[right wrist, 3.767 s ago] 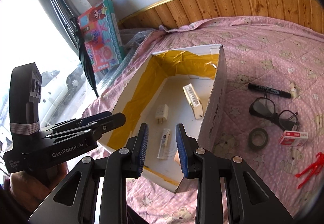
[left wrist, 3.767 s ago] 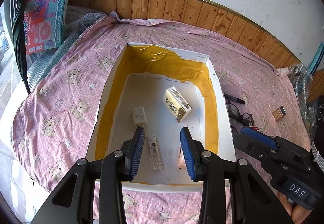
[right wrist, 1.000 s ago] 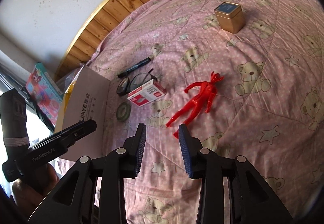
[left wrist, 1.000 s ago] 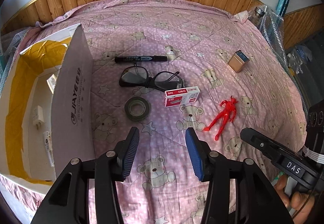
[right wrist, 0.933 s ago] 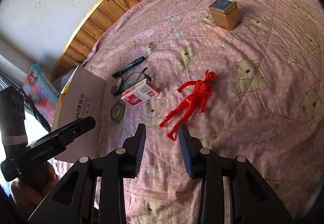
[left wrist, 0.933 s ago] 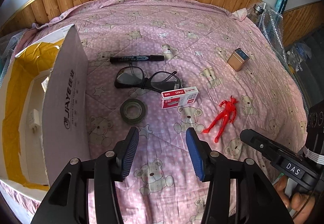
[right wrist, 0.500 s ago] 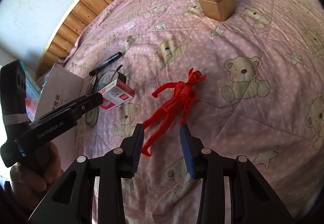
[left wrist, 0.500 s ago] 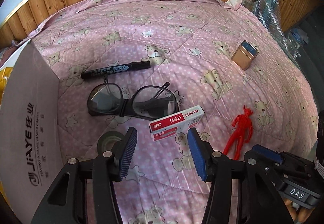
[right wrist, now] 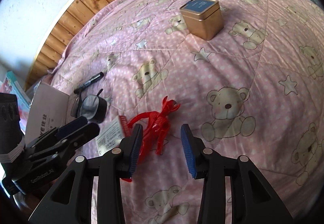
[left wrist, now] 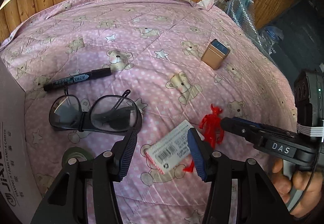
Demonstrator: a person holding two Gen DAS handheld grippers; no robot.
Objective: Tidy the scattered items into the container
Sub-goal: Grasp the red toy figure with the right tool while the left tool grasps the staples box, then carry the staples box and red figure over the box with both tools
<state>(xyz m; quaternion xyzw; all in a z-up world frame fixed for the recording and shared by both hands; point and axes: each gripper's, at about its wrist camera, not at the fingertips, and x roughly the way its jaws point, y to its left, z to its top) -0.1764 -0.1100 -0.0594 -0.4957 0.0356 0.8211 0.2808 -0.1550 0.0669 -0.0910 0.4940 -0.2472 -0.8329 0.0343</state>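
Both grippers spread wide over the quilt [left wrist: 154, 57], empty

Staple box [left wrist: 172, 152] lies between the left gripper [left wrist: 162, 152] fingers (touching the right one); red figure [right wrist: 157, 124] beside the right gripper [right wrist: 161, 149] left finger.

Right hand-held gripper [left wrist: 239, 128] read "DAS", left hand-held gripper [right wrist: 81, 126] "GenRobot.AI", cardboard box [left wrist: 10, 143] "JIAYE", marker [left wrist: 78, 79] "AOWA".

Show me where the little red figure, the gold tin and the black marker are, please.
red figure [right wrist: 157, 122]: right wrist view, on its torso.
gold tin [right wrist: 204, 21]: right wrist view, on its front side wall.
black marker [left wrist: 78, 79]: left wrist view, on the labelled barrel.
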